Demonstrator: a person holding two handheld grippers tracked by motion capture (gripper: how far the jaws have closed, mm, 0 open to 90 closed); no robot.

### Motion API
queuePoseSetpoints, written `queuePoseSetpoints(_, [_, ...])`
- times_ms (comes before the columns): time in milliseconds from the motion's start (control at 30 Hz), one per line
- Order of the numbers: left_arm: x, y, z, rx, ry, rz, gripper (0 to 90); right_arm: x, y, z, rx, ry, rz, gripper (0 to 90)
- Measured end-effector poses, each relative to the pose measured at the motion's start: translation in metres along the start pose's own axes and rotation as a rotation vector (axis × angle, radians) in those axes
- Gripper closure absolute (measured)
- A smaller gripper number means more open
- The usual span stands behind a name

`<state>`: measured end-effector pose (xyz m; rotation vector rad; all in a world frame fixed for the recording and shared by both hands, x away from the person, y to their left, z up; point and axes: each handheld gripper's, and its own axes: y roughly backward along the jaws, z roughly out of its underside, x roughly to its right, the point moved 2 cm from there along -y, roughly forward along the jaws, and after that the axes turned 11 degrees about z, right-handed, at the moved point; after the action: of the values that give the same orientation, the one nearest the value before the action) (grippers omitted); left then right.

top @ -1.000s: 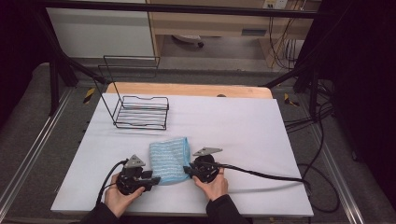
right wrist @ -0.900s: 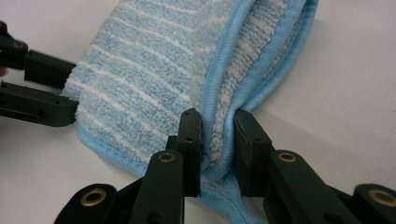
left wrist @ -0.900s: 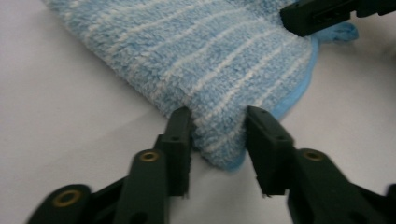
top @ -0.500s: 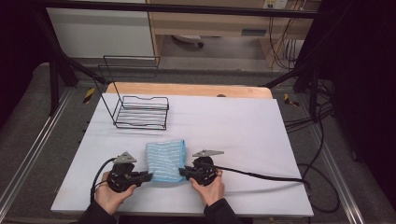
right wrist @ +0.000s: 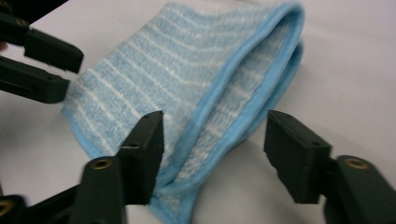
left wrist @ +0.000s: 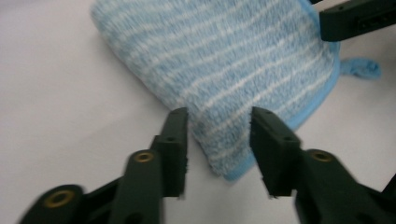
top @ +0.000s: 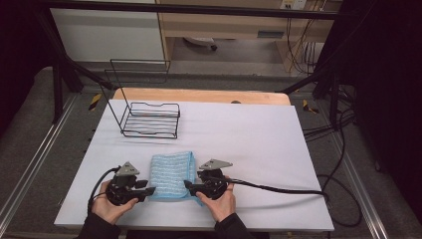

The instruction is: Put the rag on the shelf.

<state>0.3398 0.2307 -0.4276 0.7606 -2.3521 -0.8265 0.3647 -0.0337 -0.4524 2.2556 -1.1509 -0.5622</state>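
Cloth: a blue striped towel, folded, is lying flat on the white table near the person's edge, between the two grippers; the piped edges are stacking on the right gripper's side, the rounded fold on the left's.
Hang loop: a small tab is sticking out past the cloth's near corner.
Left gripper: released; its jaws have just been opening and are standing apart astride the near-left corner, pads clear of the fabric.
Right gripper: released too; its jaws have just been opening, and the layered edge is lying between them ungripped.
Step in hand: judged to be letting go after a fold, or re-gripping for another.
Doing it well: each gripper is best drawing back level and away from the cloth, so that no pad is dragging a layer and spoiling the fold.
If re-gripping: every layer should be going between the pads, the bottom pad sliding under the lowest one.
Risk: the top layer on the right side is gaping slightly and may be peeling back.
Rack: a black wire rack is standing well apart at the table's far left, not interfering.
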Motion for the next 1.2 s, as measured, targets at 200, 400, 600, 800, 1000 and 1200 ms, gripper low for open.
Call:
queuePoseSetpoints(200, [-0.017, 0.007, -0.016, 0.079, -0.008, -0.045, 22.0, 0.014, 0.003, -0.020, 0.013, 0.074, -0.022, 14.0])
queuePoseSetpoints(400, [-0.031, -0.002, -0.031, 0.089, -0.011, -0.075, 13.1, 0.031, 0.004, -0.033, 0.068, 0.111, -0.007, 8.4])
queuePoseSetpoints(600, [-0.049, -0.017, -0.046, 0.110, 0.009, -0.125, 13.0, 0.047, 0.003, -0.030, 0.066, 0.108, -0.005, 7.6])
queuePoseSetpoints(800, [-0.067, -0.031, -0.052, 0.136, 0.046, -0.165, 24.4, 0.058, 0.006, -0.021, 0.056, 0.090, -0.001, 7.2])
queuePoseSetpoints(1000, [-0.076, -0.036, -0.050, 0.126, 0.071, -0.155, 39.7, 0.061, 0.009, -0.020, 0.052, 0.090, -0.006, 7.0])
queuePoseSetpoints(1200, [-0.074, -0.043, -0.044, 0.108, 0.098, -0.101, 49.6, 0.059, 0.008, -0.017, 0.040, 0.100, -0.010, 7.1])
